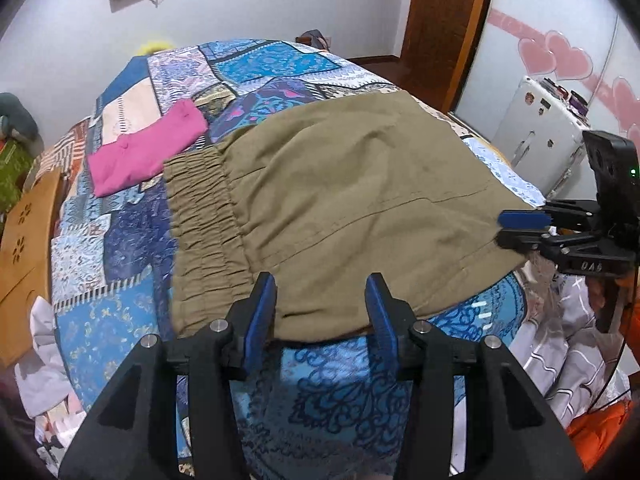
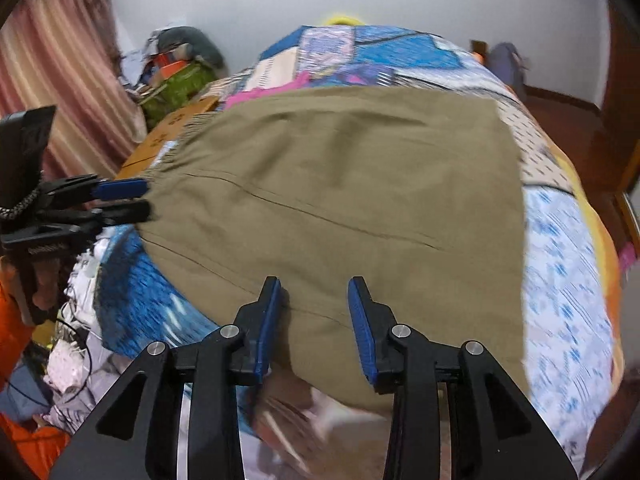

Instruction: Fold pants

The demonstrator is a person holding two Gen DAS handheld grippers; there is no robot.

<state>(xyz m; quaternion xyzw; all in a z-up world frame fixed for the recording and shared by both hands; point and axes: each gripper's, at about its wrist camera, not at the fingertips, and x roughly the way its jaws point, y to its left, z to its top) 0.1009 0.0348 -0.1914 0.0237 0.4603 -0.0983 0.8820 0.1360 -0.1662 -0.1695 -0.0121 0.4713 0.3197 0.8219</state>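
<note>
- Khaki pants spread flat on a patchwork bedspread, elastic waistband toward the left
- Left gripper over the near hem, jaws apart, pressing on nothing
- Right gripper over the near edge, jaws apart, nothing clamped
- Pink garment folded beyond the waistband

Pants flat on bed, folded garment beyond their waistband, nearer the wall.
</note>
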